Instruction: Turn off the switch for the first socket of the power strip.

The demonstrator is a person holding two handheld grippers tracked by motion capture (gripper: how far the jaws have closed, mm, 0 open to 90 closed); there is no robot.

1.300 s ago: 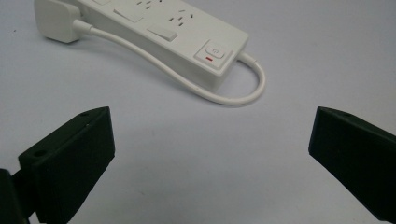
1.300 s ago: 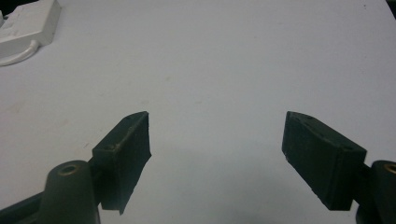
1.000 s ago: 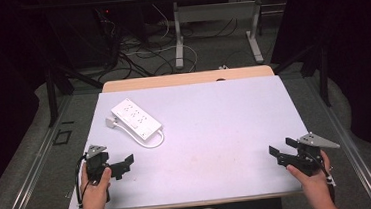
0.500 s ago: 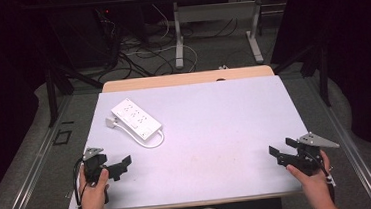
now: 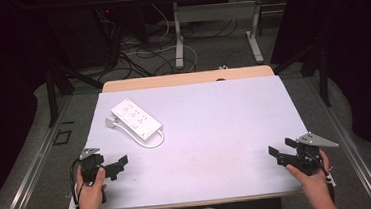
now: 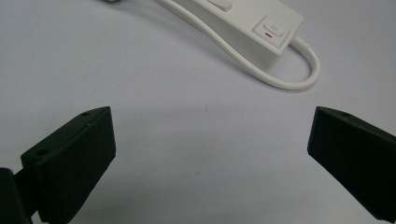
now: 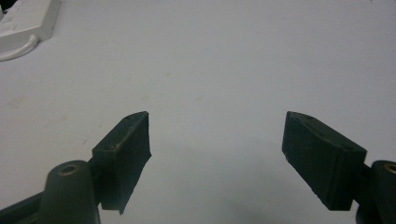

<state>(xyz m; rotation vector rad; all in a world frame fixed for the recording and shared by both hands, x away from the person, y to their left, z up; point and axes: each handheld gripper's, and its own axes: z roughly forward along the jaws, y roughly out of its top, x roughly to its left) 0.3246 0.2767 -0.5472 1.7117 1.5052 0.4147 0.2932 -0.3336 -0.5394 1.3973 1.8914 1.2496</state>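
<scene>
A white power strip (image 5: 135, 119) lies at an angle on the left half of the pale table (image 5: 215, 127), its short white cable (image 5: 152, 141) looping at the near end. In the left gripper view the strip's switch end (image 6: 261, 32) and cable loop (image 6: 299, 77) sit just beyond the jaws. My left gripper (image 5: 121, 165) stands open near the table's front left corner, pointing toward the strip, nothing between its jaws. My right gripper (image 5: 279, 153) stands open at the front right, also holding nothing. The right gripper view catches a corner of the strip (image 7: 23, 23) far off.
A wooden board (image 5: 186, 78) edges the far side of the table. Beyond it stand desk legs (image 5: 179, 35) and tangled cables (image 5: 134, 53) on the floor. Metal rails (image 5: 33, 166) run along both sides of the table.
My left gripper has drifted slightly back toward the table's front edge. The right gripper and the power strip have stayed put.
</scene>
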